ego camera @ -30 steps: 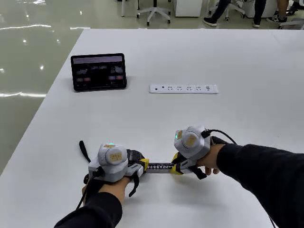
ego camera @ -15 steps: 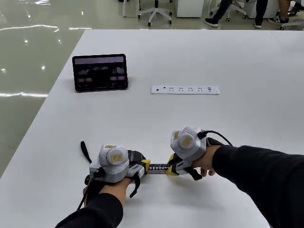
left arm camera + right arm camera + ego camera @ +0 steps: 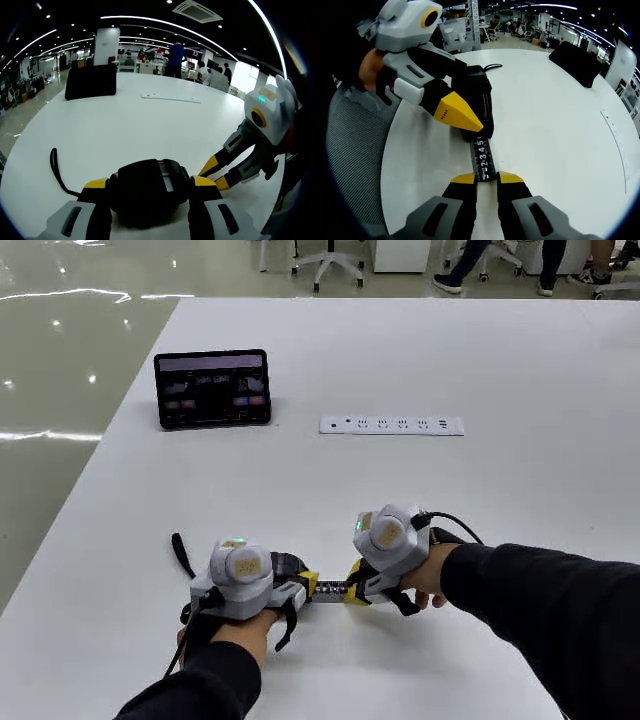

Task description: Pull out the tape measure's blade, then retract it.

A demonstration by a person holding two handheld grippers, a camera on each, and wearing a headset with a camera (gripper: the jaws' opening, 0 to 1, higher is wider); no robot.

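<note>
Right gripper view: right hand-held gripper [image 3: 486, 178] pinches the blade [image 3: 482, 152], short length out. On the desk [image 3: 125, 125], left hand-held gripper [image 3: 149, 182] clamps the tape measure case [image 3: 145, 195].

the right gripper [image 3: 485, 178], pinching the blade [image 3: 483, 154], draws closer to the tape measure [image 3: 146, 189] as less blade shows between them.

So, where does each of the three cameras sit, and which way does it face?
Head view: on the person's head, facing forward and down at the table; both sleeved arms, left gripper and right gripper show.
Left gripper view: on the left gripper, facing along its jaws, shut on the tape measure; the right gripper enters from the right.
Right gripper view: on the right gripper, facing the left gripper; its jaws pinch the blade.
Head and left gripper views share the tablet and power strip.
</note>
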